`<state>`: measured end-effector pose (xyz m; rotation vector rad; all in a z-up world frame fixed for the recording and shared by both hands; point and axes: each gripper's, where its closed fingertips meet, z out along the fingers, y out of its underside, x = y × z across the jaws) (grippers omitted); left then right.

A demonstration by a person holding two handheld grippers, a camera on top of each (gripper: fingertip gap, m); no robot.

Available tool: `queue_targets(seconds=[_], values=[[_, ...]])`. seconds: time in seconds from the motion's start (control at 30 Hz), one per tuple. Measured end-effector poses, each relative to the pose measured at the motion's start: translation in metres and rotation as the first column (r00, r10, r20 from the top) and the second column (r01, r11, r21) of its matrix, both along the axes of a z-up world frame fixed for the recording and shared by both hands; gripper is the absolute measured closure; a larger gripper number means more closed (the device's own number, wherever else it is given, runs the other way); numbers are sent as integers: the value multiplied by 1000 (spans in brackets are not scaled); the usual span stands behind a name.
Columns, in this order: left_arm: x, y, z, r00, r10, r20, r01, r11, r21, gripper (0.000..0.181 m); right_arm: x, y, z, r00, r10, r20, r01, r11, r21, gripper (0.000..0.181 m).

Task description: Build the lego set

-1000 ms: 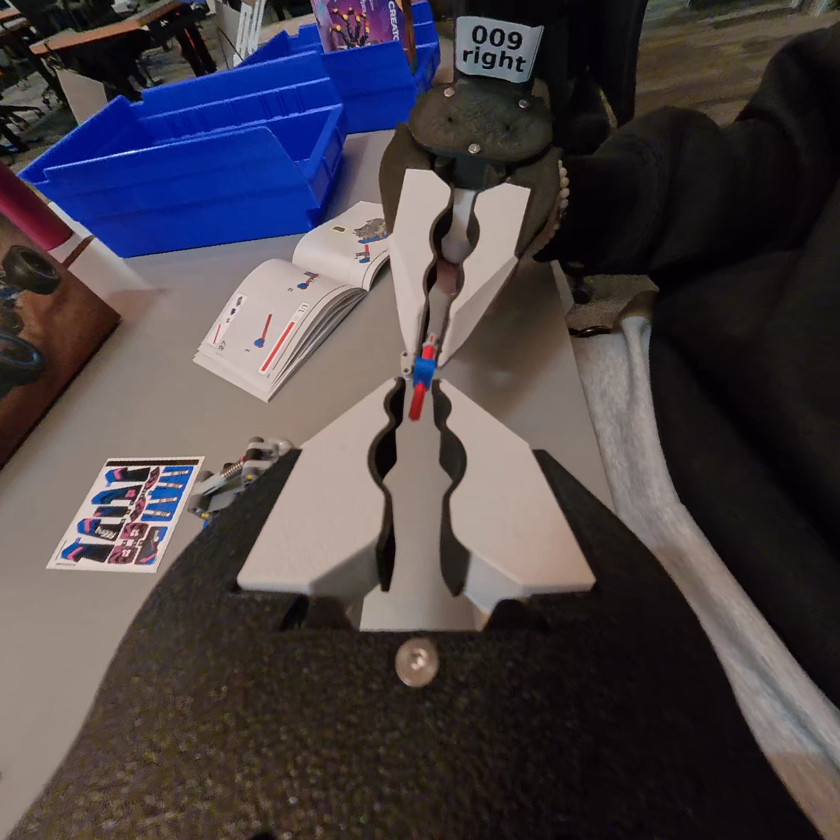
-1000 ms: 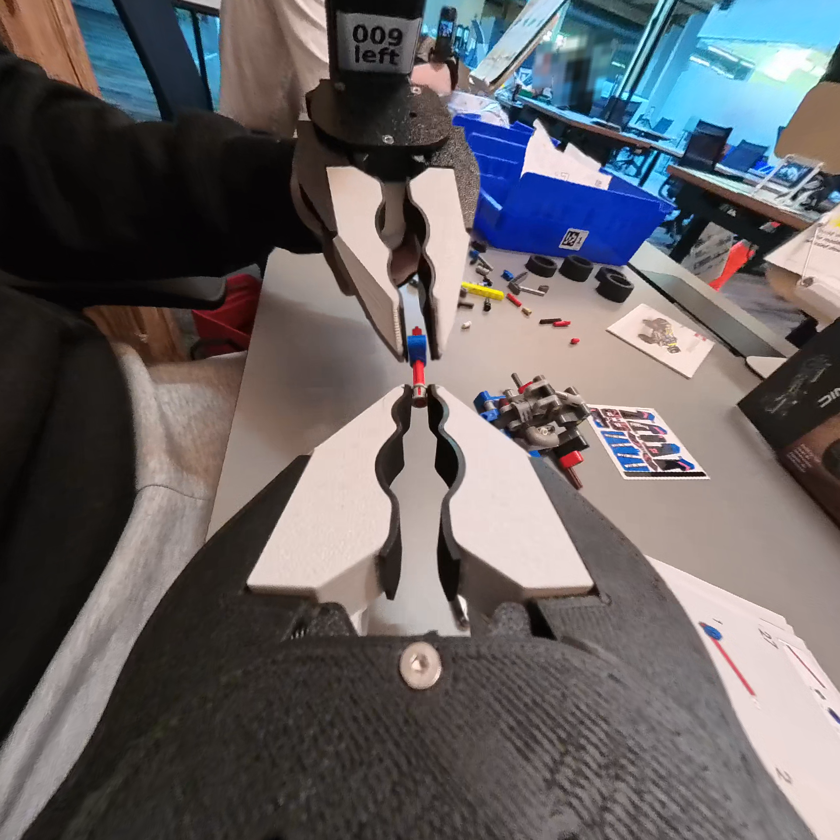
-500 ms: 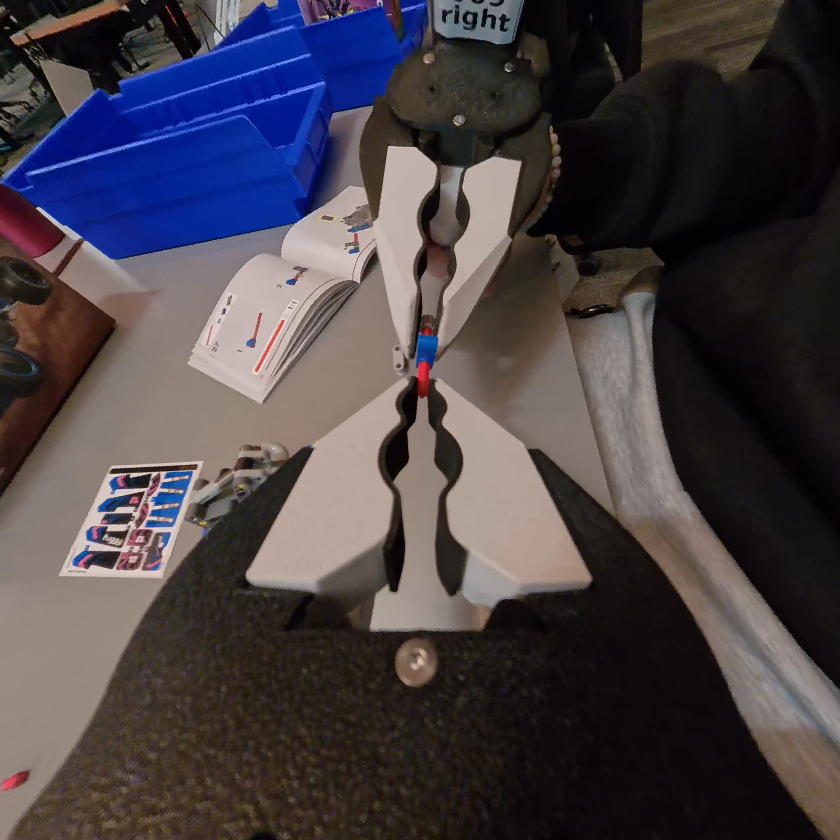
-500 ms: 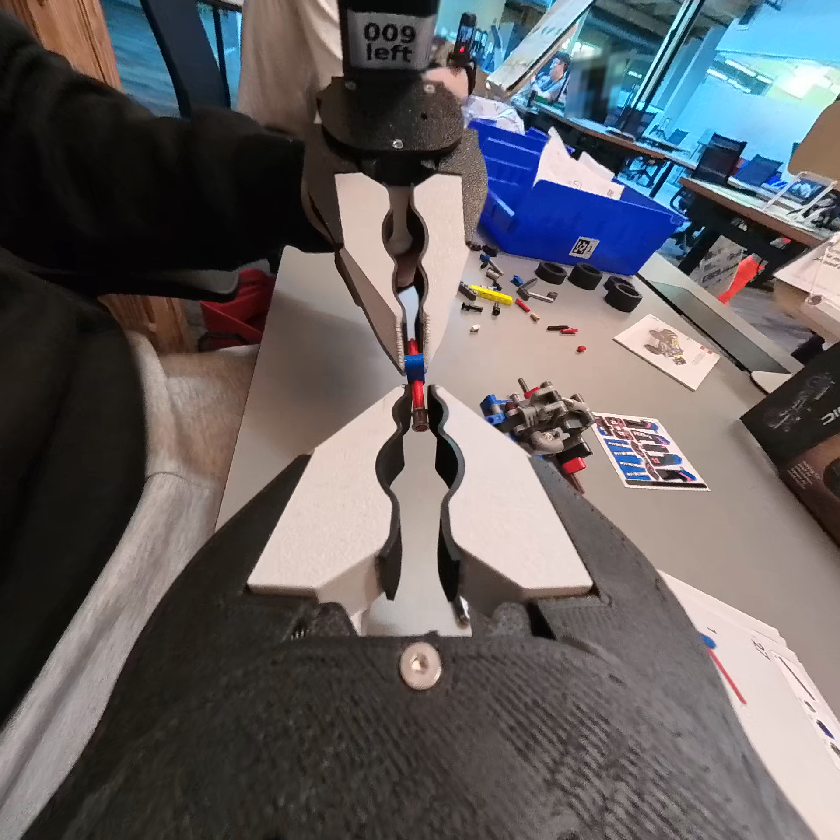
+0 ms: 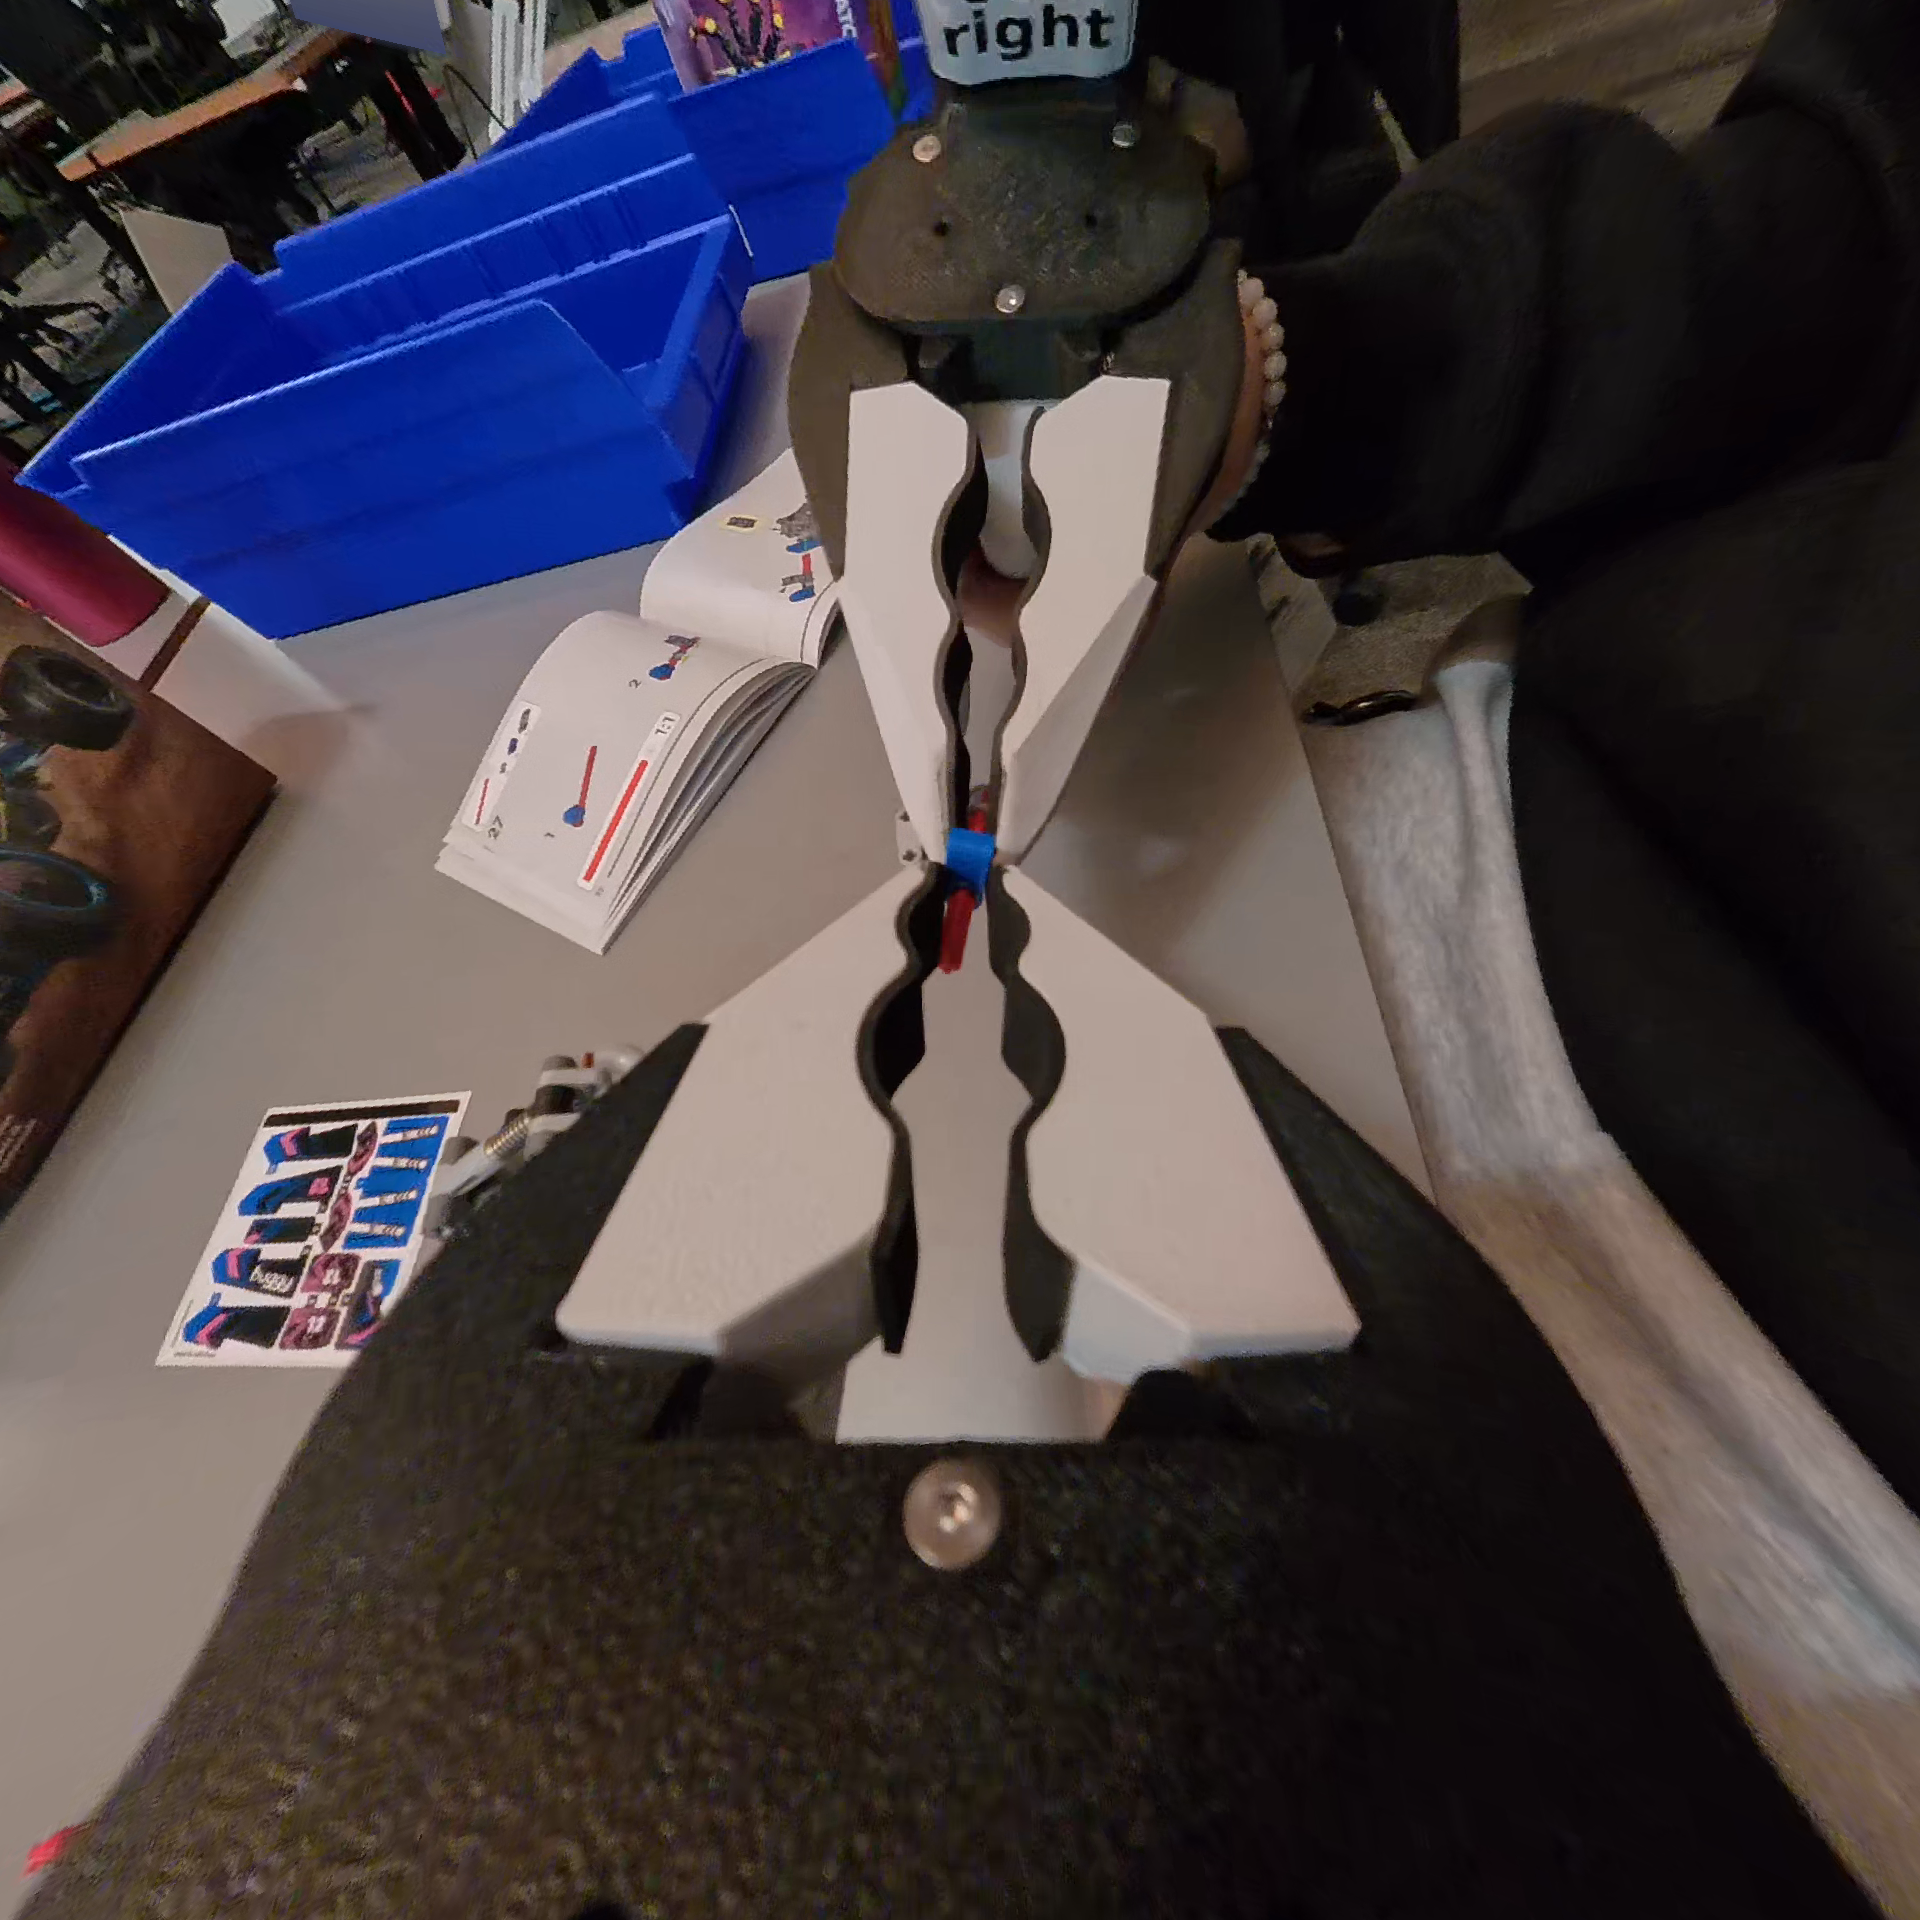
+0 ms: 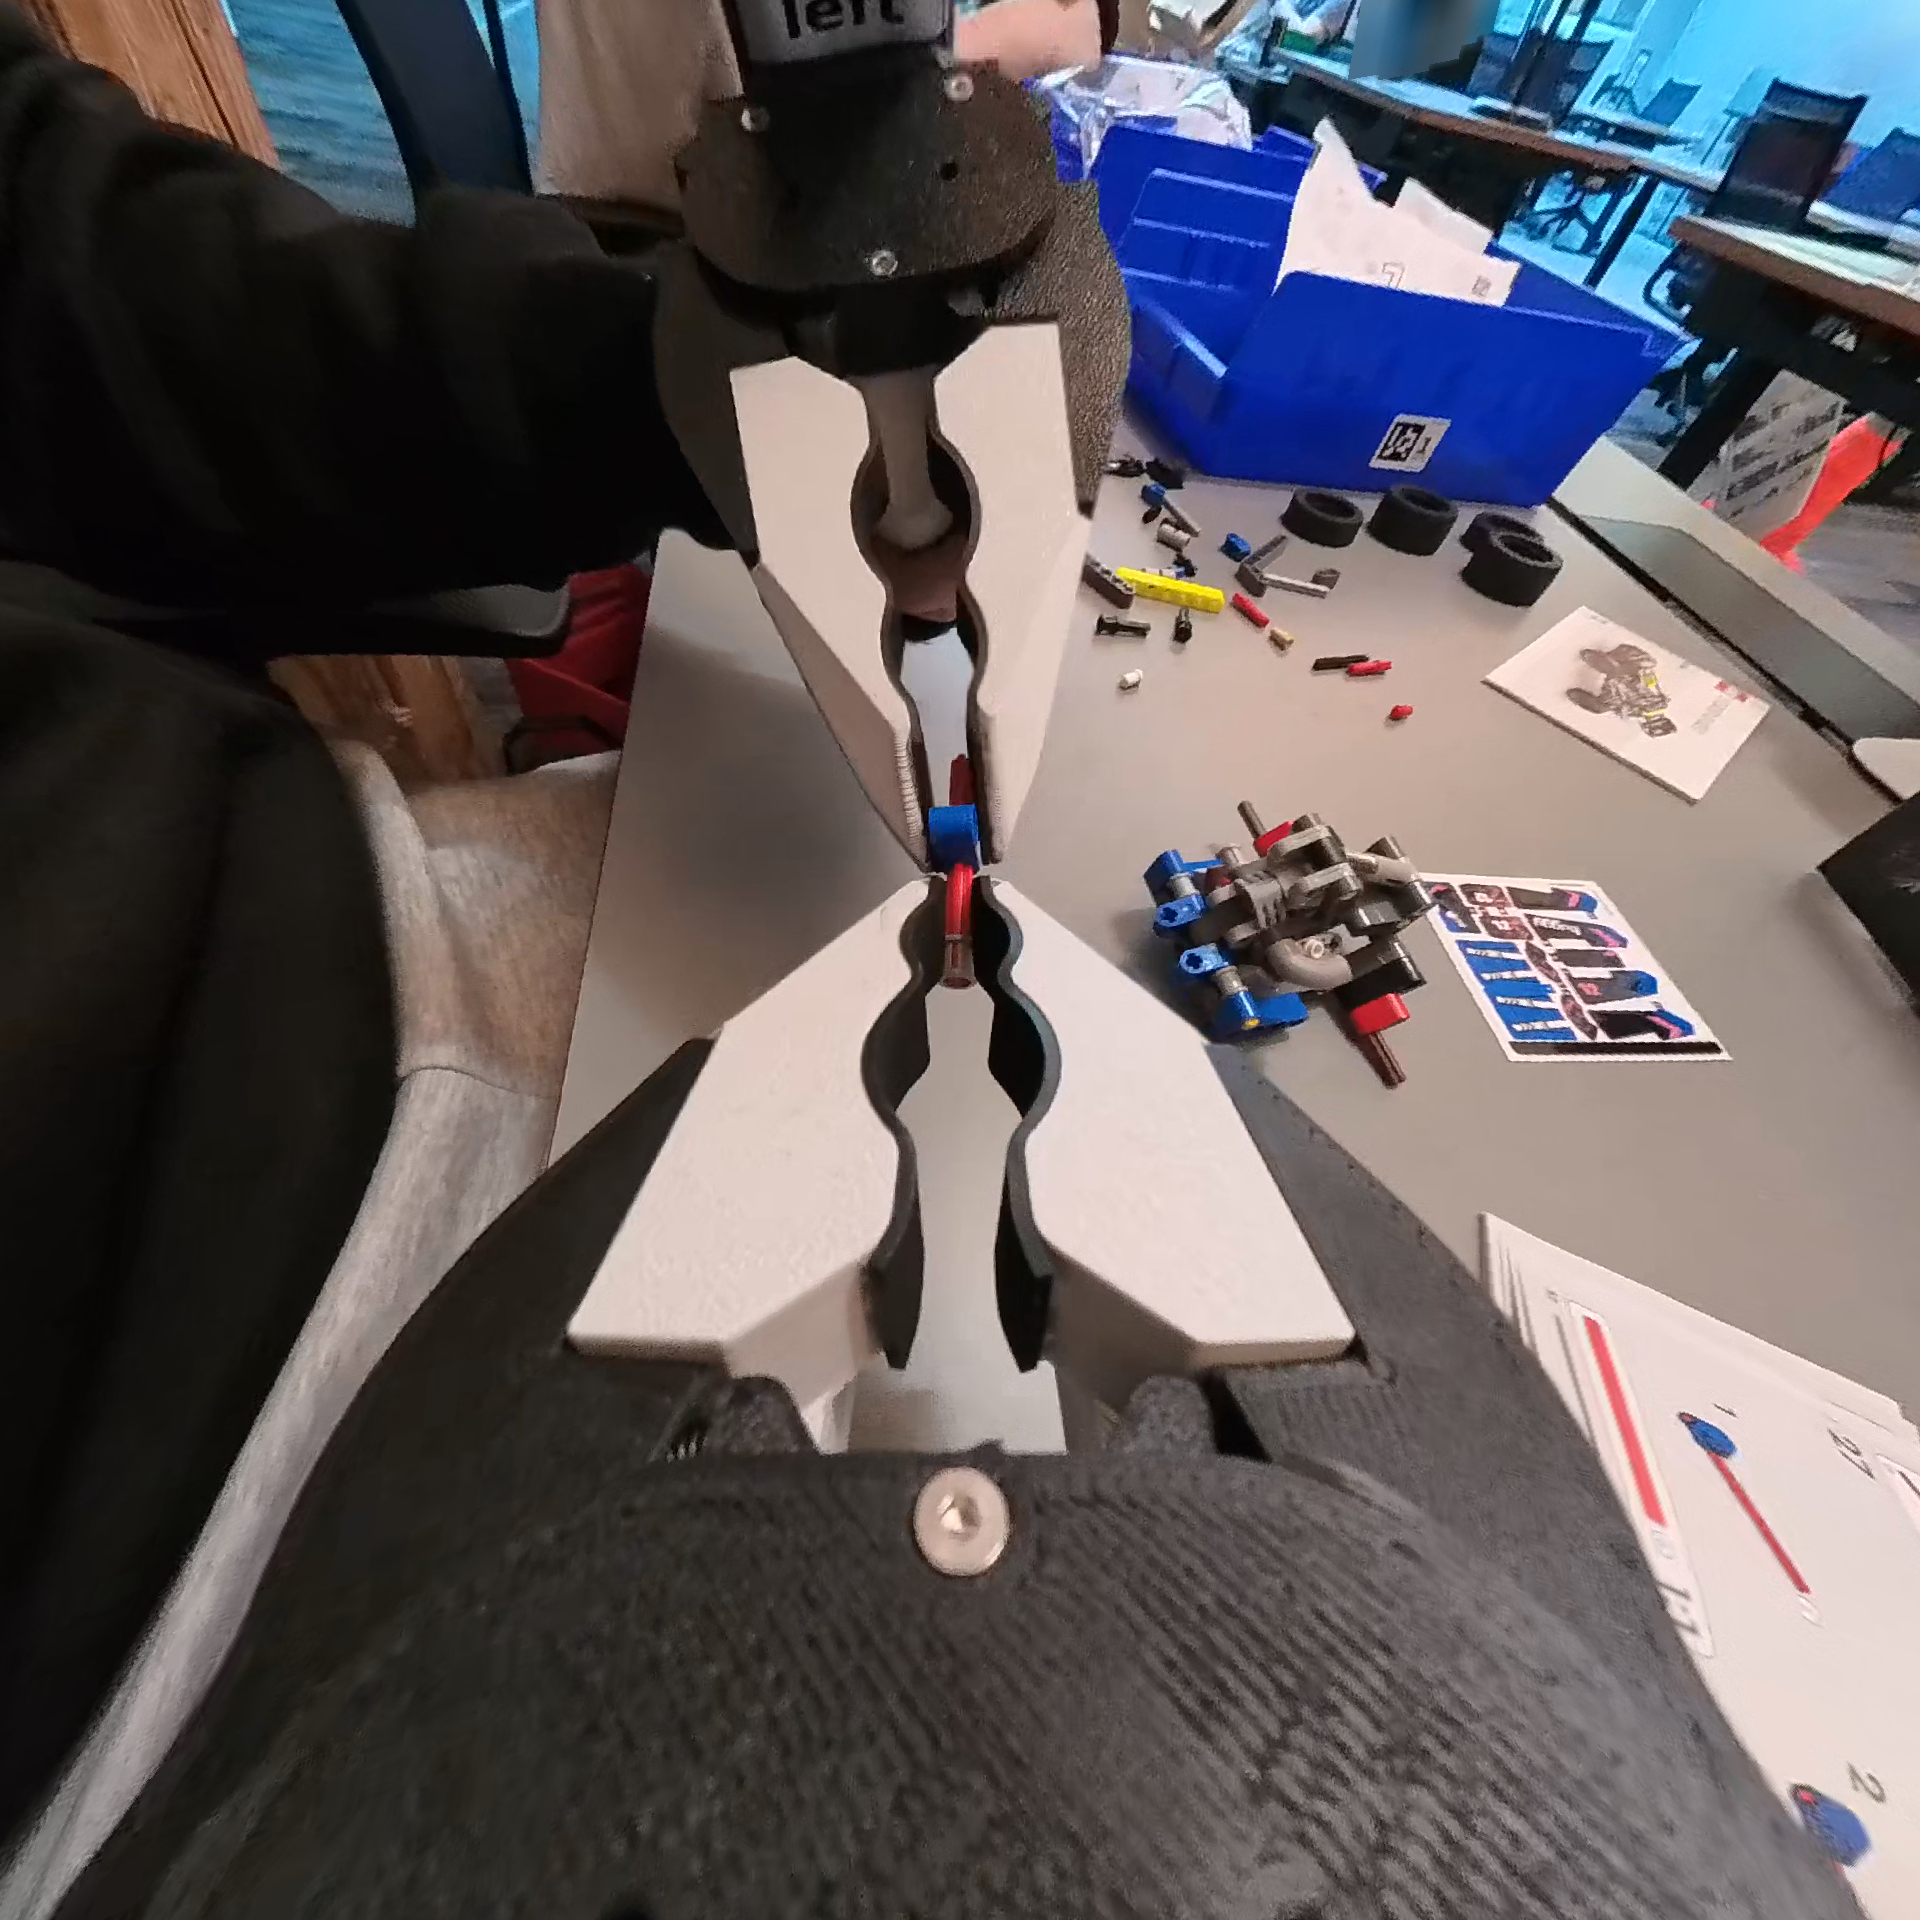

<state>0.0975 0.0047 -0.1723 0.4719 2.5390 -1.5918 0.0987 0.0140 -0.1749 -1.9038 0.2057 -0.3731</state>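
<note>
My two grippers meet tip to tip above the grey table's near edge. A small blue connector sits right where the tips meet. A short red axle runs through it and reaches into both finger gaps. My left gripper is shut, and in the right wrist view its tips pinch the blue connector. My right gripper is closed narrowly around the axle, whose dark end lies between its fingers. It also shows in the left wrist view.
A partly built grey and blue model lies on the table beside a sticker sheet. An open instruction booklet, blue bins, loose small parts and black tyres lie farther back. A set box stands at the left. The grippers are tip to tip, or close to it.
The two grippers have come closer together. In the right wrist view the red axle now reaches deeper between my right gripper's fingers. Both stay closed on the parts.
</note>
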Motion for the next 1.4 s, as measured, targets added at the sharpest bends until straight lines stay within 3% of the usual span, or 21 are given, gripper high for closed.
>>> queue_targets(seconds=[0.27,0.63,0.97,1.1,1.4], values=[[-2,9,-13,999,-21,37,17,991,131,177,-4,6,-13,998,28,-52,-30,999,-44,178],[-2,12,-19,999,-9,43,2,988,154,177,-3,9,-18,997,27,-72,-31,998,-58,177],[-6,8,-14,1000,-21,-2,21,999,41,177,-4,10,-16,995,26,-92,-28,999,-29,178],[-5,13,-22,998,-23,60,15,992,126,176,-4,12,-24,995,23,-97,-30,997,-72,177],[-3,21,-25,998,-16,66,4,984,175,176,-5,18,-26,995,25,-101,-32,997,-71,177]])
